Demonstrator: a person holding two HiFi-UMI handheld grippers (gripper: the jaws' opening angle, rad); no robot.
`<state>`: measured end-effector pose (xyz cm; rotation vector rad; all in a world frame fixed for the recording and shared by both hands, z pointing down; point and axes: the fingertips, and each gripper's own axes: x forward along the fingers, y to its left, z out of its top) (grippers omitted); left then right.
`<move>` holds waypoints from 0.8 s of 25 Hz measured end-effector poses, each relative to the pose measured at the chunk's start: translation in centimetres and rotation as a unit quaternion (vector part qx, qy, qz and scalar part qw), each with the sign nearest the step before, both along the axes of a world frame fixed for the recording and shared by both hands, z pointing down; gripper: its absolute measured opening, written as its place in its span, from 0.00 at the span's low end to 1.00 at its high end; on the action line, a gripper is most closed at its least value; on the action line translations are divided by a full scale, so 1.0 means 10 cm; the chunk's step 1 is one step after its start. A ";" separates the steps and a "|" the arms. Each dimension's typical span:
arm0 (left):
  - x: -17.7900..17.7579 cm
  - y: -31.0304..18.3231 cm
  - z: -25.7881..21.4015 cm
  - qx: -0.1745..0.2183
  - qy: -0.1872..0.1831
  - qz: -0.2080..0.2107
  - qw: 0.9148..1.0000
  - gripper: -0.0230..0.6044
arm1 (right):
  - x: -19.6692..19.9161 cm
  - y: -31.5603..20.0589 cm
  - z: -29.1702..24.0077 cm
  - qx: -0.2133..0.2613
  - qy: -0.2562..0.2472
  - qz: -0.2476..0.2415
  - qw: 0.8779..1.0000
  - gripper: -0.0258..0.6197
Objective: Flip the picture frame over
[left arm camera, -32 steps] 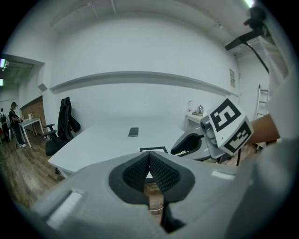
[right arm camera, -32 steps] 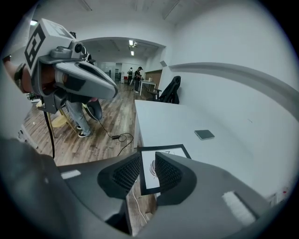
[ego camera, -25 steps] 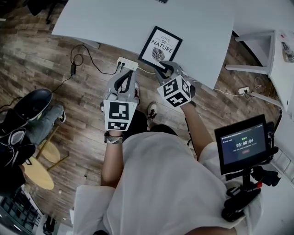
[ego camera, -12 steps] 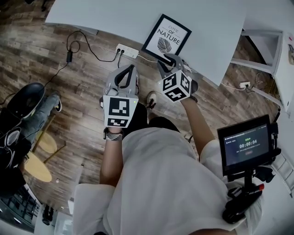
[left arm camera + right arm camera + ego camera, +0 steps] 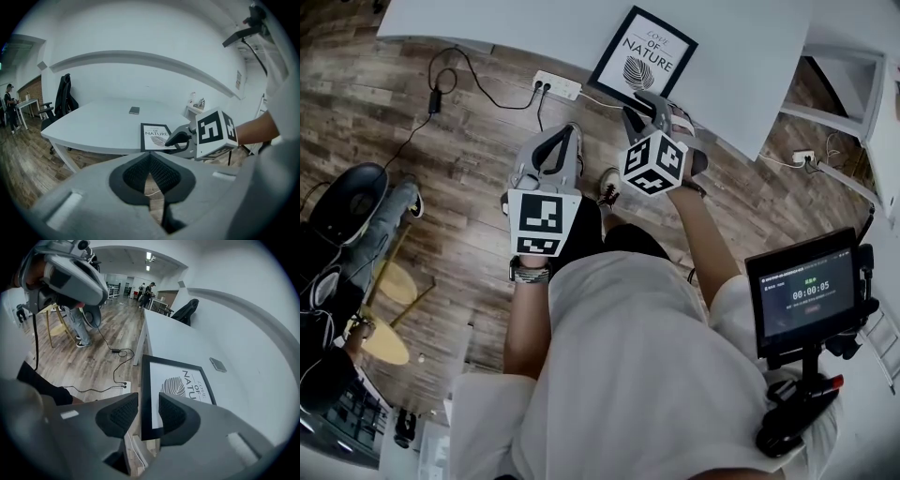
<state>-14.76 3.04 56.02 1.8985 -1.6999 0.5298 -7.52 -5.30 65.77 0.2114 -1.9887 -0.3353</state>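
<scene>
Picture frame (image 5: 643, 58) is lying face up at the near edge of the white table (image 5: 534, 28), bare tabletop spreading beyond it. I'm watching my right gripper (image 5: 149, 411), whose jaws have just been opening. The frame's black border is showing in their gap, unpressed, and one jaw is hiding its near corner. My left gripper (image 5: 150, 161) is hanging closed and empty. Leaf print and "NATURE" lettering are showing on the white face.

White table (image 5: 534, 28), wood-plank floor (image 5: 441, 206)
</scene>
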 end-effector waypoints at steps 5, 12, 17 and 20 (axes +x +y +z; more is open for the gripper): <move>0.02 0.00 0.02 -0.003 0.003 0.002 1.000 0.04 | 0.05 -0.03 0.09 0.027 0.029 -0.018 0.999 0.27; 0.00 0.00 0.02 -0.002 0.005 0.001 1.000 0.04 | 0.05 -0.05 0.17 0.080 0.049 -0.036 0.995 0.31; -0.01 -0.02 0.02 0.001 0.006 0.003 1.000 0.04 | 0.05 -0.09 0.20 0.102 0.049 -0.035 0.993 0.25; -0.01 -0.04 0.02 0.002 0.005 0.007 1.000 0.04 | 0.04 -0.09 0.22 0.090 0.045 -0.030 0.994 0.23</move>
